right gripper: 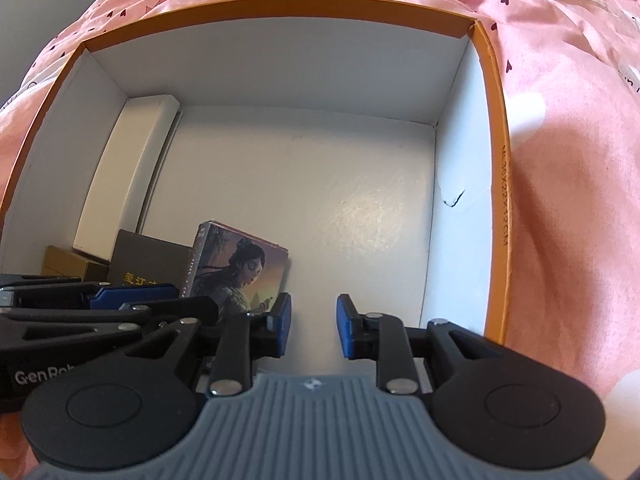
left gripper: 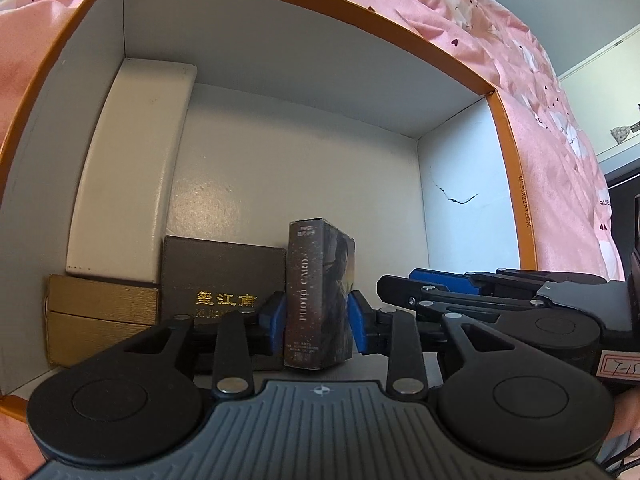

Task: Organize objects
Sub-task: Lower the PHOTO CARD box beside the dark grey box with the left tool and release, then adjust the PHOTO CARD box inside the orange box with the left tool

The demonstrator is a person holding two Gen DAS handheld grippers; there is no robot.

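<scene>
My left gripper [left gripper: 316, 316] is shut on a dark photo card box [left gripper: 318, 292], holding it upright inside a large orange-rimmed white box [left gripper: 504, 152]. The card box's picture side shows in the right wrist view [right gripper: 240, 272]. To its left stand a brown box with gold lettering [left gripper: 218, 280], a gold box [left gripper: 100, 316] and a long white box [left gripper: 132, 168] along the left wall. My right gripper [right gripper: 314, 326] is open and empty, just right of the card box; it also shows in the left wrist view [left gripper: 404, 284].
The big box rests on a pink bedsheet with small hearts [right gripper: 568, 140]. Its right inner wall has a small tear [left gripper: 460, 198]. The white floor of the box [right gripper: 320, 184] is bare to the right and behind the small boxes.
</scene>
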